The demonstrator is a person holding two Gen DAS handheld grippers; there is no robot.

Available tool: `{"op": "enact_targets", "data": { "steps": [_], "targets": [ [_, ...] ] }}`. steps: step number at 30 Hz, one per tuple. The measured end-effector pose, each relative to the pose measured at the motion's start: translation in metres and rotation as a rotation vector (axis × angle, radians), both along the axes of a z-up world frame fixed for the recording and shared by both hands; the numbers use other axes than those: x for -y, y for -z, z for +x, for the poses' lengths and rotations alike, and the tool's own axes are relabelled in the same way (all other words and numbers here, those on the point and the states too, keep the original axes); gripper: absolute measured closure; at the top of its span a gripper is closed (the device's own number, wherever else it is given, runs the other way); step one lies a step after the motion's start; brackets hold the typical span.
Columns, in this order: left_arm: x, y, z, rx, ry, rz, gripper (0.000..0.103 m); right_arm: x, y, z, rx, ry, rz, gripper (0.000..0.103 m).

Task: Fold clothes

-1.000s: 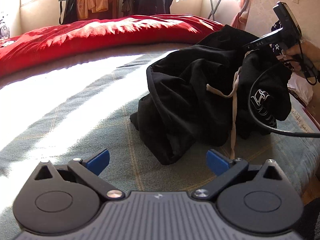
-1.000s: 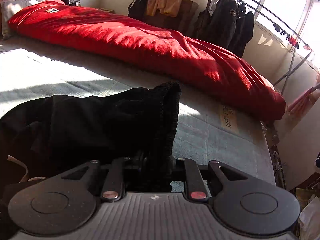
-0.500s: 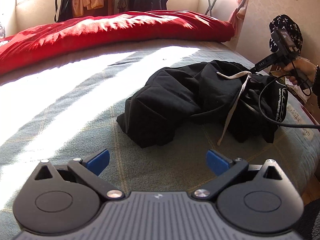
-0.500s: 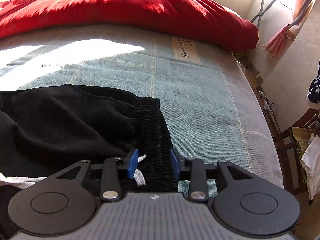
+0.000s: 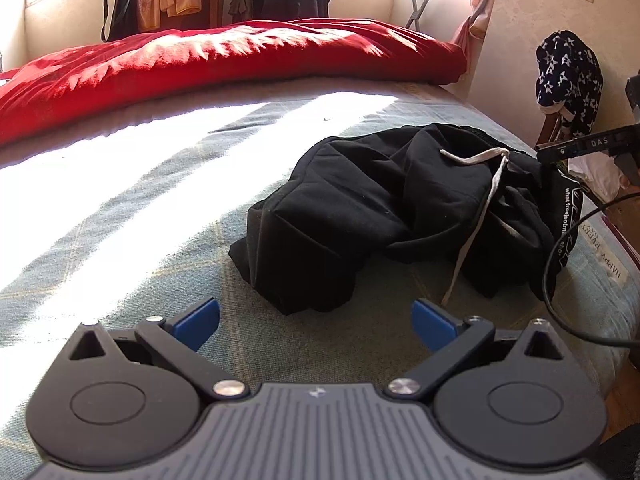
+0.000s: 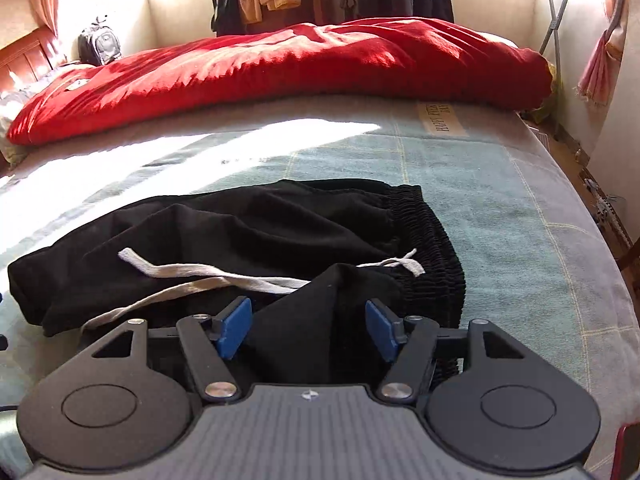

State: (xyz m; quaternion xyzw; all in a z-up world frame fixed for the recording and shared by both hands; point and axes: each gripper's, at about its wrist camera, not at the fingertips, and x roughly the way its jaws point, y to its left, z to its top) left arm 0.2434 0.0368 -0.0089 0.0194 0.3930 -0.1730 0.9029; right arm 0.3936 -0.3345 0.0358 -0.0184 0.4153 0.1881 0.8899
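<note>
- Black shorts lie crumpled on the bed, toward its right edge in the left view; elastic waistband is flat on the sheet.
- White drawstring trails loose across the fabric.
- Left tool: blue pads wide apart, nothing between them, hovering over bare sheet just short of the shorts.
- Right tool: jaws have just been opening; pads now apart with a raised fold of the shorts between them, neither pad visibly pressing on the cloth.
- Right tool's body shows at the right edge of the left view, at the far side of the shorts.
- Red quilt lies along the far side of the bed, well apart from the shorts.
</note>
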Motion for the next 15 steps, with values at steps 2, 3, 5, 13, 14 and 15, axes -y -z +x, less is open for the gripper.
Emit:
{"op": "enact_targets", "data": {
  "steps": [2,3,5,13,14,15],
  "targets": [
    [0.001,0.001,0.006,0.015,0.006,0.025,0.004,-0.011,-0.002,-0.022,0.003,-0.034,0.048,0.026],
    [0.001,0.002,0.009,0.023,0.012,0.039,0.005,-0.016,-0.003,-0.032,0.005,-0.050,0.069,0.026],
    [0.003,0.006,0.016,0.034,0.028,0.070,0.009,-0.028,-0.003,-0.050,0.009,-0.075,0.087,0.023],
    [0.012,0.026,0.040,0.092,0.057,0.163,0.016,-0.058,0.003,-0.093,0.048,-0.046,0.083,0.019],
    [0.011,0.025,0.042,0.107,0.051,0.176,0.016,-0.058,0.001,-0.096,0.052,-0.039,0.098,0.019],
    [0.011,0.024,0.043,0.122,0.045,0.188,0.016,-0.057,-0.002,-0.099,0.054,-0.036,0.124,0.019]
  ]
}}
